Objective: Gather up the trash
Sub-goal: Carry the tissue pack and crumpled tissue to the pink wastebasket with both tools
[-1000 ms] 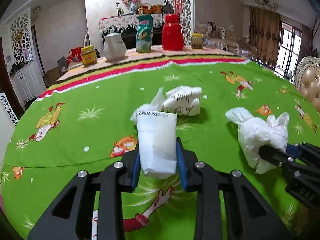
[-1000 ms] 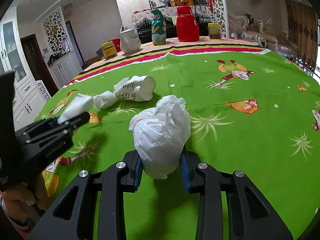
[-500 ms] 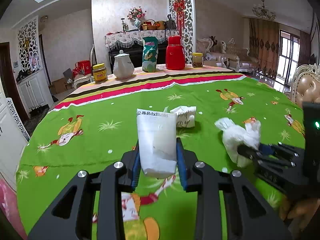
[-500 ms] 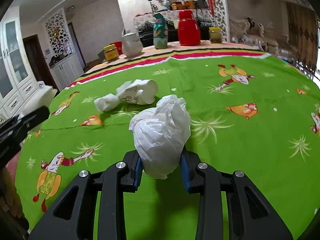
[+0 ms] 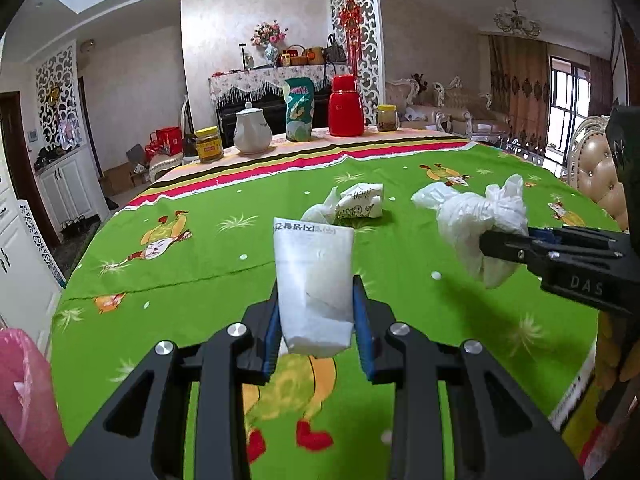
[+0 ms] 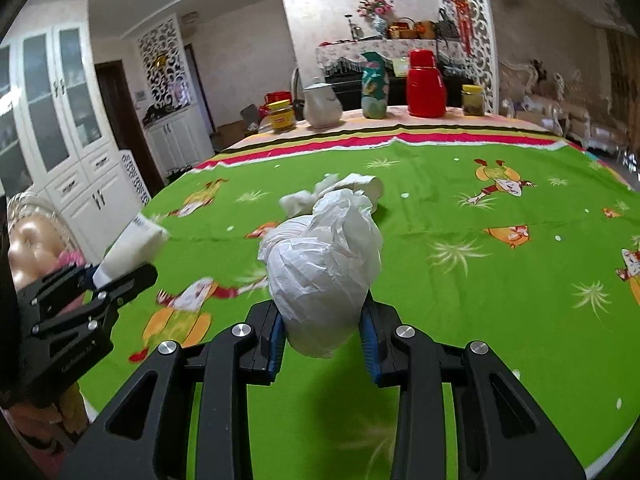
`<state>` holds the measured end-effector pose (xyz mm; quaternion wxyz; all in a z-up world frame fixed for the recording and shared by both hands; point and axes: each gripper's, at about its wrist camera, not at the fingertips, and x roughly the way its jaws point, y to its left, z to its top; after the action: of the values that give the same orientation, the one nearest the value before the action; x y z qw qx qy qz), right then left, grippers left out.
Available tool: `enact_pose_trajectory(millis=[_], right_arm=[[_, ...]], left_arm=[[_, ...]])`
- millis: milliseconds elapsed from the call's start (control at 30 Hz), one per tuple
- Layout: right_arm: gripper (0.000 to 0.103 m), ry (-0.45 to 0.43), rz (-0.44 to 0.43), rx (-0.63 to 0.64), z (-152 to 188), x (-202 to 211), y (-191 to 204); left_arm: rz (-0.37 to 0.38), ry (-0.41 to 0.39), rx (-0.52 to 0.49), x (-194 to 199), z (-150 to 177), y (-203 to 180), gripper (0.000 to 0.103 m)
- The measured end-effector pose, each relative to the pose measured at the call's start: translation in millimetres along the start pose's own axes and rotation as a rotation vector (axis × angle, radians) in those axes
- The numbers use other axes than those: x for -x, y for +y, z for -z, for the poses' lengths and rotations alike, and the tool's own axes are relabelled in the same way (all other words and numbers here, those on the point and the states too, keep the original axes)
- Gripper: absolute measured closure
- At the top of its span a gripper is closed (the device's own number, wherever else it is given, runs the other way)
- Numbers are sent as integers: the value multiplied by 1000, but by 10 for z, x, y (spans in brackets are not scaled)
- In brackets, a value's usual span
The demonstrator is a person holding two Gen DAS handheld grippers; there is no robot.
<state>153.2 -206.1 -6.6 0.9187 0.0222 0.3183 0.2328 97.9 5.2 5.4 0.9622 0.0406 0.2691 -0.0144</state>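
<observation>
My left gripper (image 5: pixel 316 332) is shut on a flat white paper packet (image 5: pixel 314 280) with printed text, held above the green tablecloth (image 5: pixel 200 248). My right gripper (image 6: pixel 324 332) is shut on a crumpled white plastic bag (image 6: pixel 324 264), also lifted off the cloth. The right gripper and its bag show at the right of the left wrist view (image 5: pixel 480 228). The left gripper and packet show at the left of the right wrist view (image 6: pixel 132 244). A crumpled paper cup (image 5: pixel 360 204) and a tissue wad (image 5: pixel 320 210) lie mid-table beyond both grippers.
At the table's far edge stand a yellow-lid jar (image 5: pixel 209 144), a white teapot (image 5: pixel 252 128), a teal snack bag (image 5: pixel 299 114), a red thermos (image 5: pixel 346 106) and another jar (image 5: pixel 387 118). A pink bag (image 5: pixel 28 396) is at the lower left. Chairs stand on the right.
Both grippers have lifted and pulled back from the table's middle toward the near edge, each still holding its trash. The cup and tissue stay on the cloth.
</observation>
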Motion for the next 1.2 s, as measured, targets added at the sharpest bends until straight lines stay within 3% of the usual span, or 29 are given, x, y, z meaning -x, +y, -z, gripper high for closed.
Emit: enact_pose_trajectory(millis=[500,800,1200], right_arm=[[71,-37,-73,40,688,528,553],[71,-41,-109,98,741,622,883],[71,-13,-179,180,755,447,1472]], left_arm=[[37,-13,30,620,553,119,72],[16,1,65,780,760,408,72],[-53,-18,86,1063,904,794,70]])
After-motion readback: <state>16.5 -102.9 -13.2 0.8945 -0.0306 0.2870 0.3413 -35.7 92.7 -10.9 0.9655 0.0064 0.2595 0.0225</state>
